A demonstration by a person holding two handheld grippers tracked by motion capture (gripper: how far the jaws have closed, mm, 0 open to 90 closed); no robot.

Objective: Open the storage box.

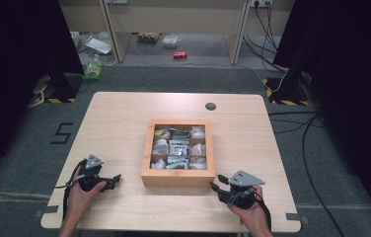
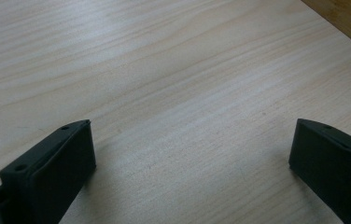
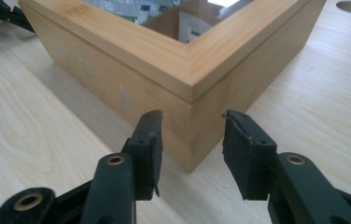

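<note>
A square wooden box (image 1: 177, 177) with a glass-topped lid sits mid-table, with several white and green sachets (image 1: 178, 147) in its compartments. My right gripper (image 1: 215, 189) rests just off the box's near right corner. In the right gripper view, the right gripper (image 3: 191, 135) has its jaws apart on either side of that corner of the box (image 3: 117, 46), with a gap on each side and nothing pressed. My left gripper (image 1: 116, 178) lies to the left of the box. The left gripper (image 2: 190, 149) stands wide open over bare table (image 2: 173, 70).
A round cable hole (image 1: 210, 106) sits in the table behind the box. The table's front edge (image 1: 173, 228) runs close behind both hands. On the floor beyond lie a red can (image 1: 180, 55), a green bottle (image 1: 93, 70) and cables (image 1: 302, 128).
</note>
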